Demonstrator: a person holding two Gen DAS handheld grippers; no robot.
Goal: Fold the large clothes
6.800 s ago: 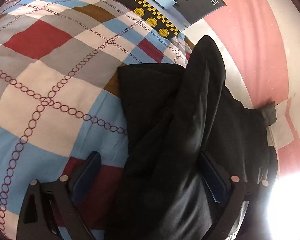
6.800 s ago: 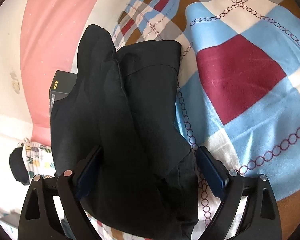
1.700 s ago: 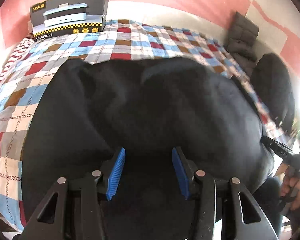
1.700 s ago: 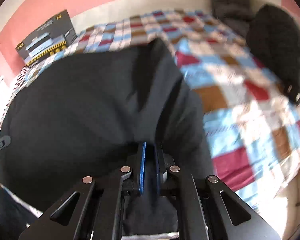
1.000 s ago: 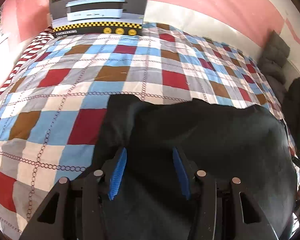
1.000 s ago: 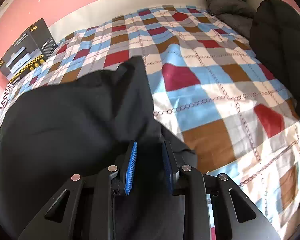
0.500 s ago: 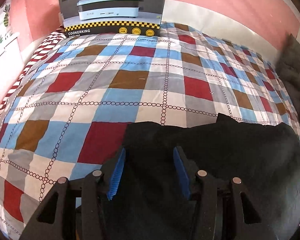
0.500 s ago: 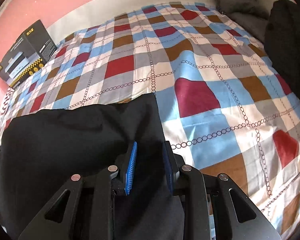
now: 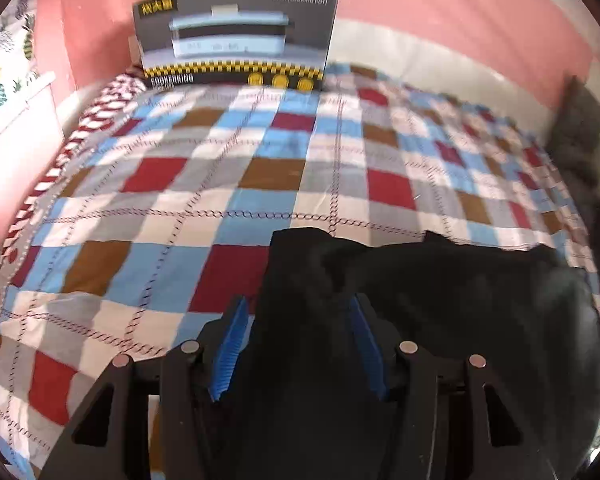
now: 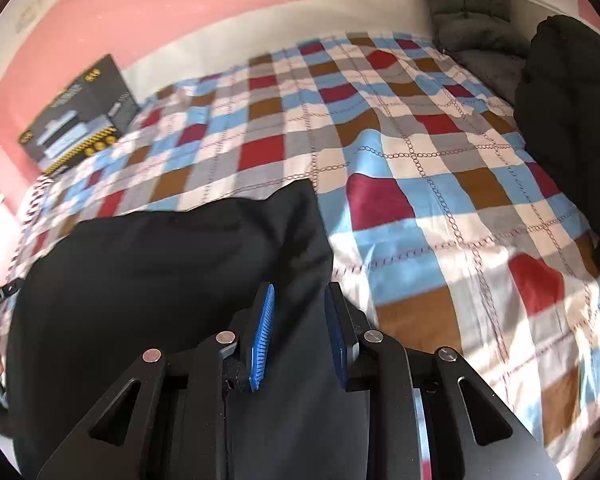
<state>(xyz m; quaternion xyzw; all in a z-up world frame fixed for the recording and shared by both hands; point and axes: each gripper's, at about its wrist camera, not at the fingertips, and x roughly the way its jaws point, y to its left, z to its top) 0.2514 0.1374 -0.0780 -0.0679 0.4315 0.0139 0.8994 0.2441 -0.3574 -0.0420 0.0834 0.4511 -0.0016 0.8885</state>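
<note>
Only right view shows black jacket (image 10: 572,120) beyond black garment (image 10: 172,264).

Left gripper (image 9: 296,344), right gripper (image 10: 298,334): black frames, ribbed blue pads, apparently silver screws.

garment (image 9: 440,320): black | bedspread (image 9: 260,176): red-blue-brown-grey-white check | wall (image 9: 420,8): pink | fingers (image 10: 262,336): blue

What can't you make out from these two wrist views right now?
- Black garment: its near hem is hidden under the gripper bodies and cut by the bottom edge in both wrist views.
- Left gripper: cloth covers the gap; contact with the fingers is unclear.
- Cooker box: small print blurred in the left view.
</note>
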